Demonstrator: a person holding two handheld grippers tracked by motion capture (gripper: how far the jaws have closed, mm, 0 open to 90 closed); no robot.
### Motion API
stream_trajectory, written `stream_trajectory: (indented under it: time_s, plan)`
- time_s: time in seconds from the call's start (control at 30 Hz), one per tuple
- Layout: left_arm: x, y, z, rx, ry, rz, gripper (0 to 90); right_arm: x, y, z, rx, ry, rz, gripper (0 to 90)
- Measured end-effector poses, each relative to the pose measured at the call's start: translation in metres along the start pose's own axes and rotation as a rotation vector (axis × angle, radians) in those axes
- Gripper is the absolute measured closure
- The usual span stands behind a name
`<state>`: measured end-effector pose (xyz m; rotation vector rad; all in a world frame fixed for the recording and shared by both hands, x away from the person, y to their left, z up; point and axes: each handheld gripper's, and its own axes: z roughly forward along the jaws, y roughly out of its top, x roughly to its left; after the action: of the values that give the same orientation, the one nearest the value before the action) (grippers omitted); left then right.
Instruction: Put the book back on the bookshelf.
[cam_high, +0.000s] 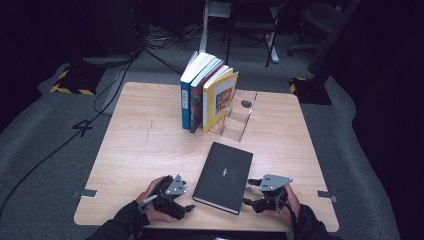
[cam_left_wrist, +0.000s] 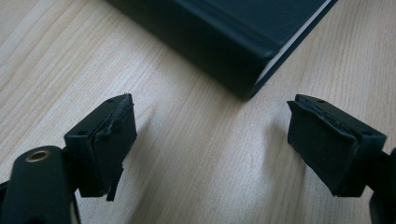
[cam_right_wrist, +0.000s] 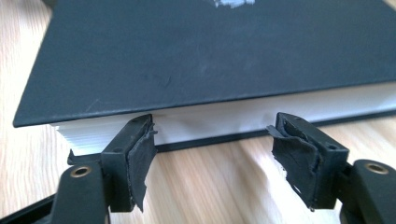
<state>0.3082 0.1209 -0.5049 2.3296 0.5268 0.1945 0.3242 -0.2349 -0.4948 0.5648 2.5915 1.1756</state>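
A black hardcover book (cam_high: 223, 176) lies flat near the table's front edge, between my two grippers. My left gripper (cam_high: 187, 199) rests on the table just left of it and points at its near left corner. In the left gripper view this gripper (cam_left_wrist: 211, 107) is open over bare wood, with the book's spine corner (cam_left_wrist: 219, 42) a little beyond the tips. My right gripper (cam_high: 247, 192) sits at the book's right side. In the right gripper view that gripper (cam_right_wrist: 214, 126) is open, its tips right at the white page edge of the book (cam_right_wrist: 210, 51), with nothing between the pads.
At the back middle of the wooden table (cam_high: 140, 145), a blue book (cam_high: 188, 97), a dark book (cam_high: 199, 102) and a yellow book (cam_high: 219, 100) stand upright against a clear acrylic bookend (cam_high: 240, 117). Cables and chair legs lie on the floor beyond.
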Motion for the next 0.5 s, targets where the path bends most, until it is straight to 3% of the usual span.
stream_trajectory:
  time_s: [0.3, 0.5]
  plan:
    - [0.000, 0.000, 0.000, 0.001, 0.008, -0.009, 14.8, 0.007, 0.011, 0.007, -0.030, -0.028, 0.009, 28.8]
    - [0.004, 0.000, -0.002, 0.007, 0.013, -0.029, 15.7, 0.013, 0.022, 0.005, -0.091, -0.075, 0.026, 28.8]
